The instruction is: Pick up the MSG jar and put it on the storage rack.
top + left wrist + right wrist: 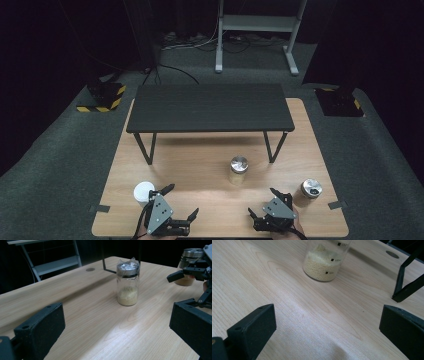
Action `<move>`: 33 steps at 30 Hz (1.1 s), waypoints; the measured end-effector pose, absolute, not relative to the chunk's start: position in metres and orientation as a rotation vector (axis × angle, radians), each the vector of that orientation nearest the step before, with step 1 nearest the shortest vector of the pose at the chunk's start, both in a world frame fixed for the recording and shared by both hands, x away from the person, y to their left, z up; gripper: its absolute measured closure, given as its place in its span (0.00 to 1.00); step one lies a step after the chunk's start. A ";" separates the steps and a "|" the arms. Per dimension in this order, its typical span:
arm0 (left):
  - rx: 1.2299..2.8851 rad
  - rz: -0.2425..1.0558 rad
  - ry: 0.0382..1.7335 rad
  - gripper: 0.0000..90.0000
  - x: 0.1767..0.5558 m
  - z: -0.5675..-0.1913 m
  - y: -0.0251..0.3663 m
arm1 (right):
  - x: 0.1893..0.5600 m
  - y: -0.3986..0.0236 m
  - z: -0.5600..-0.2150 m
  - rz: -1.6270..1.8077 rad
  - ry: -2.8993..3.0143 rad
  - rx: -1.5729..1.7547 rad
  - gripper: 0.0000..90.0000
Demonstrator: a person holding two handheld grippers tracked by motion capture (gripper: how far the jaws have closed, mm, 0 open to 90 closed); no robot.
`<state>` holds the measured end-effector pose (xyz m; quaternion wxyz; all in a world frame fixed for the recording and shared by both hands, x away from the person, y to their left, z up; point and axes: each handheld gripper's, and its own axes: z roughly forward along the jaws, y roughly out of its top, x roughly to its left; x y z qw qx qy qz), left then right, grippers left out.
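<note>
Jaws on both grippers stand wide apart and hold nothing. We find the left gripper (181, 202) and right gripper (261, 202) at the near edge of the desk (200, 170). We note the grain jar (238, 171) upright mid-desk, beyond and between them, near the right gripper. A second jar (311, 189) stands just beside the right gripper, a white cup (144, 192) beside the left.

My left gripper (181, 202) and right gripper (261, 202) sit low at the near edge of the table (210, 165) — jaws on both spread wide, nothing btwn them. Both angle inward, twd the table's middle — wrists barely in frame.
</note>
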<state>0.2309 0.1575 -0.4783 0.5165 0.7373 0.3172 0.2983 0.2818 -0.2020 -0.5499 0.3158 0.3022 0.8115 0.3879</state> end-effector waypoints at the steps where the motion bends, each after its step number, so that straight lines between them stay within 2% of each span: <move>1: 1.769 0.715 0.763 0.00 0.231 -0.478 0.159 | 0.282 -0.202 -0.550 1.022 2.137 0.796 0.00; 33: 1.684 0.820 0.862 0.00 0.227 -0.471 0.209 | 0.282 -0.202 -0.550 1.027 2.135 0.795 0.00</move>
